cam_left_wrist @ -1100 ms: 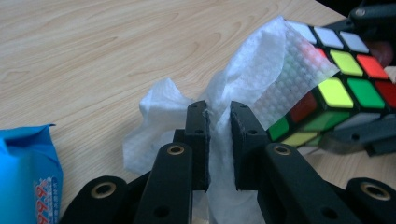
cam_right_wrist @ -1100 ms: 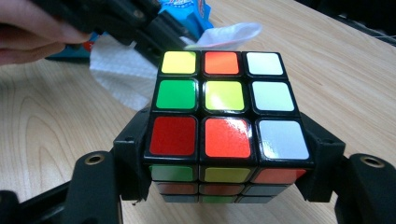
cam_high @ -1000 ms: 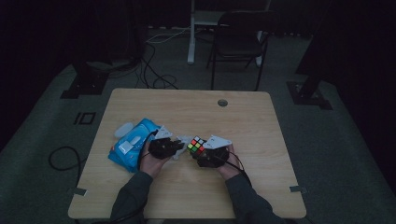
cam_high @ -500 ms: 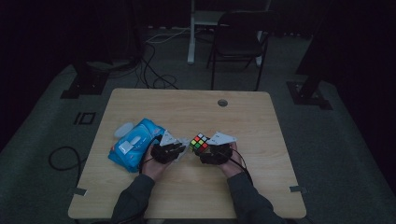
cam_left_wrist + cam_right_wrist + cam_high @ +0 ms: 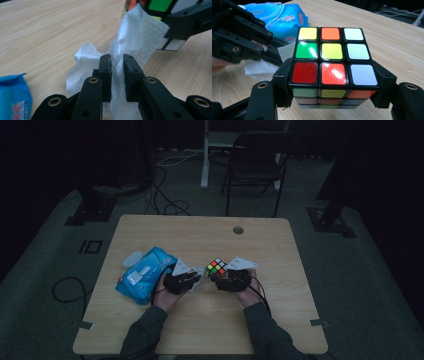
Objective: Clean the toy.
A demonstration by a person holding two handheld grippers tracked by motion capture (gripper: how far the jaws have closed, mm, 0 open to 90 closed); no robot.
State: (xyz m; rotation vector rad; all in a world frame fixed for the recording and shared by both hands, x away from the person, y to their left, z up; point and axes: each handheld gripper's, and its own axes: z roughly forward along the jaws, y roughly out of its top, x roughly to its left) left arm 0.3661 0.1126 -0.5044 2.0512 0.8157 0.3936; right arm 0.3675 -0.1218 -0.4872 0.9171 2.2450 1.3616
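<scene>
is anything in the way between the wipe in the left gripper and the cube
Nothing visible. The left gripper pinches the white wipe, whose upper edge already lies against the puzzle cube that the right gripper clamps above the table. The blue wipe pack sits off to the left gripper's outer side, out of the way.

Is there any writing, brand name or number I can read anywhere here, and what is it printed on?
"99.9%": on the blue wipes pack, in red, printed twice near its lid in the right gripper view.
Other print on the wipes pack: too small and blurred to read in every view.
Puzzle cube: plain coloured stickers, no writing.
White wipe, table, and both grippers: no text to be seen.
</scene>
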